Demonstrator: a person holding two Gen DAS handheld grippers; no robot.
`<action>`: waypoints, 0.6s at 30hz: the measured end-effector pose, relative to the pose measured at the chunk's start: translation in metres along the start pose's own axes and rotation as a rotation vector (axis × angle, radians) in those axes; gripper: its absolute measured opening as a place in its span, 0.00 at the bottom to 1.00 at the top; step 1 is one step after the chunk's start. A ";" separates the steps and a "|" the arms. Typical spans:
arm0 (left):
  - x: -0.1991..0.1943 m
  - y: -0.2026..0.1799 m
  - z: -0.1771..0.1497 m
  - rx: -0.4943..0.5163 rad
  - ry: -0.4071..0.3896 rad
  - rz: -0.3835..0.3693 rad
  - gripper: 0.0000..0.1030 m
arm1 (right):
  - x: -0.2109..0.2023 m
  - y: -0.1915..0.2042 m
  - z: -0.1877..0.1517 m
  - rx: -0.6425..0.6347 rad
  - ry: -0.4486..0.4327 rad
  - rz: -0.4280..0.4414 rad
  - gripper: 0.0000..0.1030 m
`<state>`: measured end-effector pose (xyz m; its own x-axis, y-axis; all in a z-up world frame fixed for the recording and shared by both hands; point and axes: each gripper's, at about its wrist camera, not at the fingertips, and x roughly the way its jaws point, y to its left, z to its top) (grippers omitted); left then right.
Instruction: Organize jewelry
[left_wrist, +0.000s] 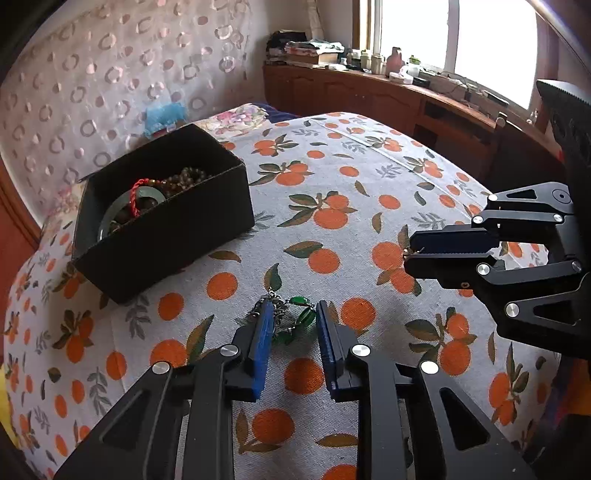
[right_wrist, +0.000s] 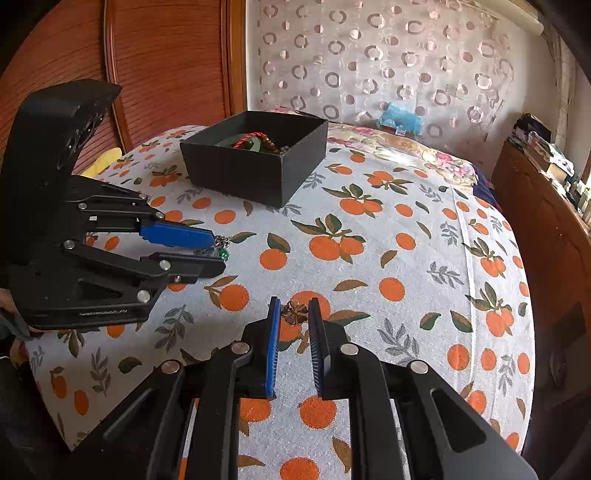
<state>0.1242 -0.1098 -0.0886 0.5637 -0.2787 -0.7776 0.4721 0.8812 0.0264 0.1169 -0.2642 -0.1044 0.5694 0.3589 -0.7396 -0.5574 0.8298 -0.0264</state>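
A green-bead chain bracelet lies on the orange-print cloth between the blue pads of my left gripper, which press on it from both sides. The right wrist view shows that left gripper at the left, with the bracelet at its tips. My right gripper is shut on a small brown flower-shaped piece, low over the cloth. From the left wrist camera, the right gripper is at the right. The black box holds a jade bangle on red cord and brown beads.
The cloth covers a bed that drops away at its rounded edges. A wooden cabinet with bottles and stacked things runs under the window. A blue pouch lies by the curtain behind the box. Wooden panelling stands at the far left.
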 end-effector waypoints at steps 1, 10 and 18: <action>0.000 0.000 0.000 -0.001 -0.002 -0.002 0.17 | -0.001 0.000 0.000 -0.002 -0.001 0.002 0.16; -0.024 0.021 0.006 -0.066 -0.067 -0.025 0.12 | 0.005 -0.004 0.011 0.012 0.000 0.021 0.16; -0.061 0.048 0.026 -0.115 -0.172 -0.002 0.12 | 0.001 -0.007 0.041 0.000 -0.047 0.031 0.16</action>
<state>0.1298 -0.0606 -0.0238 0.6752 -0.3331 -0.6582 0.3983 0.9156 -0.0548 0.1464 -0.2520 -0.0771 0.5795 0.4039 -0.7078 -0.5749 0.8182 -0.0039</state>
